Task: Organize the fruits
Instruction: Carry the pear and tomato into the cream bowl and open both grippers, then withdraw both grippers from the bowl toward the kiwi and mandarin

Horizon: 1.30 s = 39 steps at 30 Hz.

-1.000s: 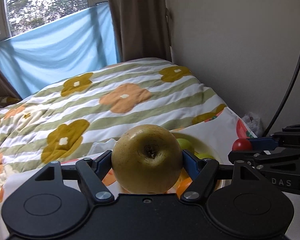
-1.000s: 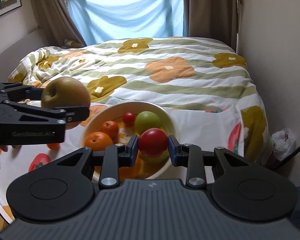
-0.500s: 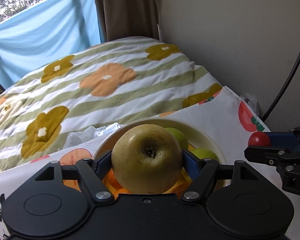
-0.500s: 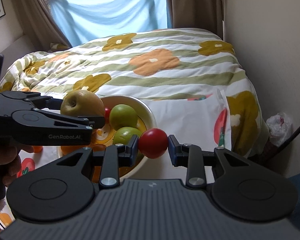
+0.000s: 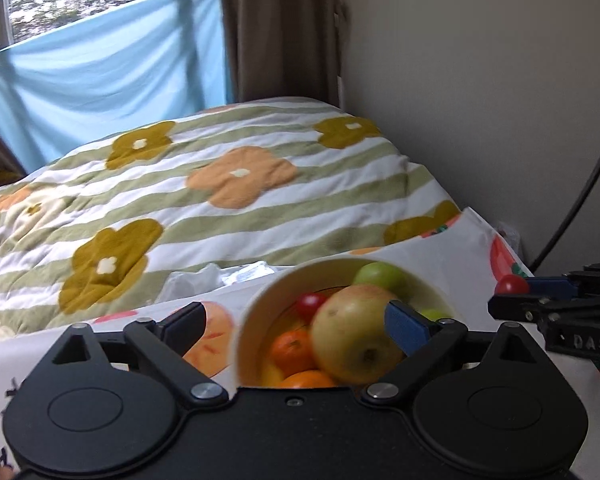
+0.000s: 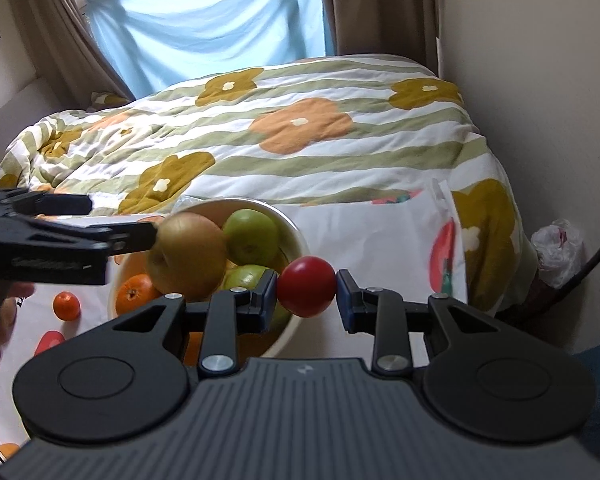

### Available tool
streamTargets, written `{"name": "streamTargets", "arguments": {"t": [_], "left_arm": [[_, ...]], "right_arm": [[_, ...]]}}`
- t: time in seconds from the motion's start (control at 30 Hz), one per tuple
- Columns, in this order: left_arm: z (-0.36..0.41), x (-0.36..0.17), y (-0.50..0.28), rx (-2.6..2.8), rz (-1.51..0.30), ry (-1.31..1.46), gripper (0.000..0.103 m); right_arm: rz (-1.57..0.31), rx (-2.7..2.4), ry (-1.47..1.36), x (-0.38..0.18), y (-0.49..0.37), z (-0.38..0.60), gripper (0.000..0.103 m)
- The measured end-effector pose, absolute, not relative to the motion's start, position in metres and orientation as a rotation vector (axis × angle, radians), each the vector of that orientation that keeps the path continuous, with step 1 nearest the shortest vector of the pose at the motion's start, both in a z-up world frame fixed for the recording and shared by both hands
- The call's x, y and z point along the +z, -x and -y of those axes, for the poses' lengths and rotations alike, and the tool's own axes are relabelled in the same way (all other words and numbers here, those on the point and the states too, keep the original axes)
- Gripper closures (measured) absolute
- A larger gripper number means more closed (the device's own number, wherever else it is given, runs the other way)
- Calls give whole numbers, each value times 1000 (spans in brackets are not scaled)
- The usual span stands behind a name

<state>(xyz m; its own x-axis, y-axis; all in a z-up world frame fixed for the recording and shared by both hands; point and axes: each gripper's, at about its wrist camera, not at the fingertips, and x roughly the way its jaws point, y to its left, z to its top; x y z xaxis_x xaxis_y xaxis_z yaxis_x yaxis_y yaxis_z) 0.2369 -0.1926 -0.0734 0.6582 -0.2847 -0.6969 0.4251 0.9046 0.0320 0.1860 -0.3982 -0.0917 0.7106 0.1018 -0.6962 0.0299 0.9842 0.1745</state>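
Off comes the grip: a second ago the left gripper pinched the apple dead centre, and now its jaws are opening, spread wide, with the apple between them but tipped over toward the right finger. Whether that blue pad touches the fruit I cannot tell, since the apple is blurred. The left finger stands well clear of it, out over the printed cloth. The bowl has slid into view below the tool too.

From the right wrist view, the apple sits at the top of the pile in the bowl, right against a green fruit, with the left gripper reaching in from the left and a hand behind it. A 2nd green fruit lies lower in the bowl, an orange near its left wall, and 1 small orange rests outside on the cloth.

The right gripper is pressed together on the tomato, both pads tight on its sides. It hangs just beside the bowl's right rim, over the white cloth. In the left wrist view that same tomato peeks from the right gripper at the edge of the picture.

Inside the bowl, the left view picks out a small red fruit and an orange beside the apple. Beyond lies the flowered quilt, with a blue sheet across the window.
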Motion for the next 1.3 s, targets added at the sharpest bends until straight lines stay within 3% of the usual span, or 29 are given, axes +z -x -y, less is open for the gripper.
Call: {"name": "streamTargets", "arguments": {"t": [0.57,0.6,0.67,0.73,0.77,1.3], "left_arm": [[122,-69,-203,-247,-765,-78,5],[120,-70,-202,-245,-767,-78,5],[118,-72,-200,-241,-772,-86,5],[117,-73,-198,-241,-773,-91,5],[116,-73,-197,-240,-773,-92,5],[113,-70,-183,-227,-754,-81,5]], "right_arm": [[-767,62,-174,-110,-241,378,55],[-768,59,-181,-112,-241,379,54],[-765,68,-189,-115,-241,381,35],[-743,50,-185,-115,-237,381,9],[-735,49,-183,-115,-235,381,7],[-727,9,-204,-117,-213,390,6]]}}
